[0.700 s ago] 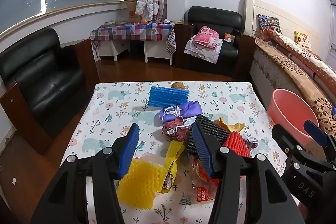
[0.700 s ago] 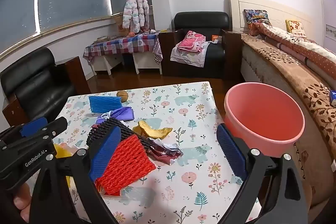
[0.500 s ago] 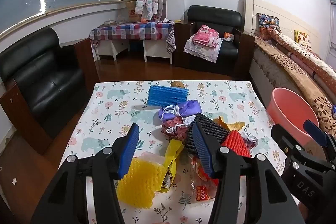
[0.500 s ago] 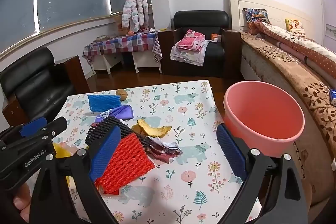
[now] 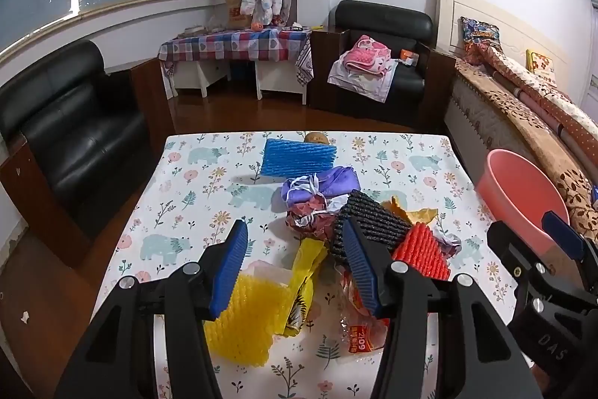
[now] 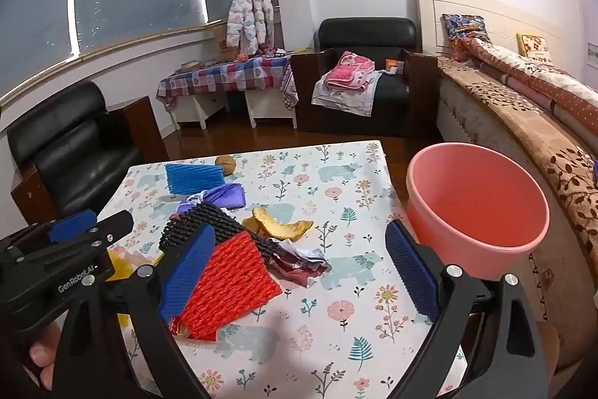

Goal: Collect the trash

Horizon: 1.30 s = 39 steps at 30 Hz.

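Trash sits piled mid-table on a floral tablecloth (image 5: 194, 182): yellow foam net (image 5: 246, 316) nearest, w/ a yellow wrapper (image 5: 306, 272) beside it, a clear wrapper w/ red label (image 5: 358, 331), a red foam net (image 6: 228, 283) leaning on a black foam net (image 6: 209, 219), crumpled dark-red paper (image 5: 310, 219), purple bag (image 5: 325, 182), orange peel (image 6: 280, 227), and a blue foam net (image 5: 295, 157) further back w/ a small brown round thing (image 6: 225, 164) touching its far edge. Pink bucket (image 6: 474, 208) stands just off the table's right edge, beside the bed (image 6: 523, 107). Left gripper (image 5: 295, 264) hovers over the near pile, jaws apart, nothing btwn the pads; yellow net lies below them. Right gripper (image 6: 299, 272) is spread as wide as it goes, empty, above the red net & bare cloth; bucket just past its right finger. Fingertips of a hand (image 6: 41, 361) show at bottom left of right wrist view
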Available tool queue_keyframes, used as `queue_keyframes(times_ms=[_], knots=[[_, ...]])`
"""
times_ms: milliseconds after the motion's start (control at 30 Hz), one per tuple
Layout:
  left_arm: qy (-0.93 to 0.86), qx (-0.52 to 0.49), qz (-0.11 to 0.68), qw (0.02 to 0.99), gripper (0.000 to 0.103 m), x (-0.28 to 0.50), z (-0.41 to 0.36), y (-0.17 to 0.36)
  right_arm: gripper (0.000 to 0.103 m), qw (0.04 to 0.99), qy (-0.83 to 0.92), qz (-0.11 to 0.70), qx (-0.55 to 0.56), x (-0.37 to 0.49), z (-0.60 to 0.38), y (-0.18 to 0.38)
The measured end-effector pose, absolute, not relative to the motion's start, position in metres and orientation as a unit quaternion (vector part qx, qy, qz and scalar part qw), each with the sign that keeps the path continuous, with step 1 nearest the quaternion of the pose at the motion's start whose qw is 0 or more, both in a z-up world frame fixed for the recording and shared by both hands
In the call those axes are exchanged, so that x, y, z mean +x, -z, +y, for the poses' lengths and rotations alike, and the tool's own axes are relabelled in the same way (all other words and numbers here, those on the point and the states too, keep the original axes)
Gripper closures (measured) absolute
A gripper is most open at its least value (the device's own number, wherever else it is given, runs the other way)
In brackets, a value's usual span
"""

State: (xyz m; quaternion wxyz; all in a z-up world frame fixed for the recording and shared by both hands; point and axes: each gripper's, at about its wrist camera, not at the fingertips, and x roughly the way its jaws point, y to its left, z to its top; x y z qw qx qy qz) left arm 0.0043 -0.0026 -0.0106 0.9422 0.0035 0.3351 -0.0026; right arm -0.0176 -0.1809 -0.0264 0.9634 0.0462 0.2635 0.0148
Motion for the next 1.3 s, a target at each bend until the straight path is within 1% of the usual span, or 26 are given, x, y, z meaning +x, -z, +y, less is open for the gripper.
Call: queue_keyframes(times_ms=[700, 1300], knots=[[0.002, -0.001, 0.338, 0.941, 0.050, 0.0065, -0.0008, 0.0139, 0.010, 0.963, -0.026, 0.263, 0.044, -0.0164, -0.1838, 0.0242], [-0.001, -0.001, 0.337, 0.941, 0.050, 0.0055, -0.0006, 0.0158, 0.010, 0.970, -0.036, 0.236, 0.050, -0.0212, -0.1855, 0.0180]])
